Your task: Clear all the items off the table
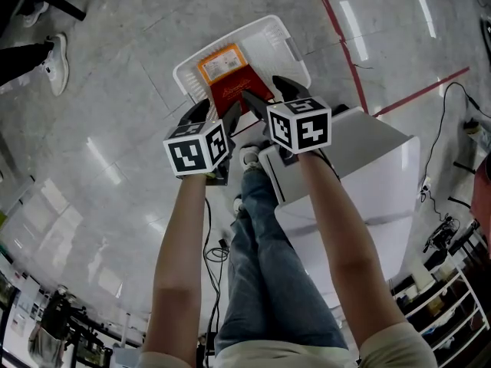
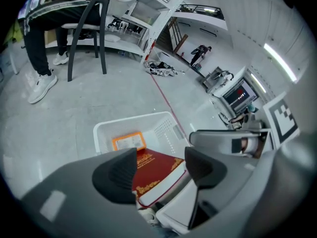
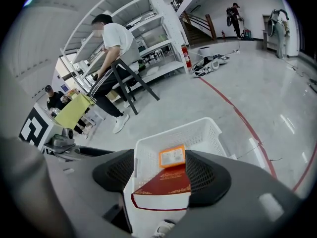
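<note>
A white plastic basket (image 1: 280,37) stands on the floor in front of me. In it lies a dark red book (image 1: 234,92) with gold print, its near end propped toward the basket's near rim. Part of an orange-edged flat packet (image 1: 221,64) shows from under it. My left gripper (image 1: 213,117) and right gripper (image 1: 273,96) hover side by side just above the book's near end. In the left gripper view the book (image 2: 156,170) shows below the spread jaws of the gripper (image 2: 163,175). The right gripper (image 3: 163,175) also stands open over the book (image 3: 166,182) and packet (image 3: 172,156).
A white table (image 1: 368,167) stands at my right, its corner near the basket. A red line (image 1: 337,37) crosses the glossy floor. A person sits on a dark chair (image 2: 84,38) further off, with shelving (image 3: 148,38) behind. Cables (image 1: 453,98) trail at the right.
</note>
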Tool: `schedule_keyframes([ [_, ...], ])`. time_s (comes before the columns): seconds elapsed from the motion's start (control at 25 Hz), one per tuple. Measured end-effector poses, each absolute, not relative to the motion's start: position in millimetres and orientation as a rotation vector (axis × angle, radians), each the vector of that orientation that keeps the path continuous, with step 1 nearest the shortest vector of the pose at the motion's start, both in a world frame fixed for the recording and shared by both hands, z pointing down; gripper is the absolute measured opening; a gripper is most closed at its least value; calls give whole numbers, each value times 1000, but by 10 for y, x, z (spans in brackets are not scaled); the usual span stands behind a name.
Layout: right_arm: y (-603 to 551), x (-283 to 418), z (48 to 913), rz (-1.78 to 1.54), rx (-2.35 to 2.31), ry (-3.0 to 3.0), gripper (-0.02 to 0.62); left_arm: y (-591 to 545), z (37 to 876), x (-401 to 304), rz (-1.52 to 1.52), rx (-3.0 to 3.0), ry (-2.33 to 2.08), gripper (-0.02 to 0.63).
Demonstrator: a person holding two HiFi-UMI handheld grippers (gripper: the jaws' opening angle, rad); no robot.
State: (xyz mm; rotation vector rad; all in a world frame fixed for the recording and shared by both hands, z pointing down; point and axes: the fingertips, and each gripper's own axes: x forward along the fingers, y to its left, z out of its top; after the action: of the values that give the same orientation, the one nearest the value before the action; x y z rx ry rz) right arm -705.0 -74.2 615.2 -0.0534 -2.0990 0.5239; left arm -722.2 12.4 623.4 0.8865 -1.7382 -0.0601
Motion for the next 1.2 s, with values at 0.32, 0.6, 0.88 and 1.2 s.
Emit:
schedule_keyframes([
  [0.32, -628, -6978, 6061, 518, -64, -2090, 255, 121, 6100, -7163, -37, 903, -1755, 226],
  [0.6, -597, -6886, 6004, 531, -34, -2083, 168, 157, 6020, -7149, -7, 884, -1791, 102],
  [0.88, -598, -6798, 5904, 519, 2, -2096, 48, 156, 5893, -7113, -1, 876, -1825, 24],
  [1.2, -625, -6712, 5681, 510, 44, -2137, 0, 130, 5654, -7048, -13, 897, -1859, 11],
])
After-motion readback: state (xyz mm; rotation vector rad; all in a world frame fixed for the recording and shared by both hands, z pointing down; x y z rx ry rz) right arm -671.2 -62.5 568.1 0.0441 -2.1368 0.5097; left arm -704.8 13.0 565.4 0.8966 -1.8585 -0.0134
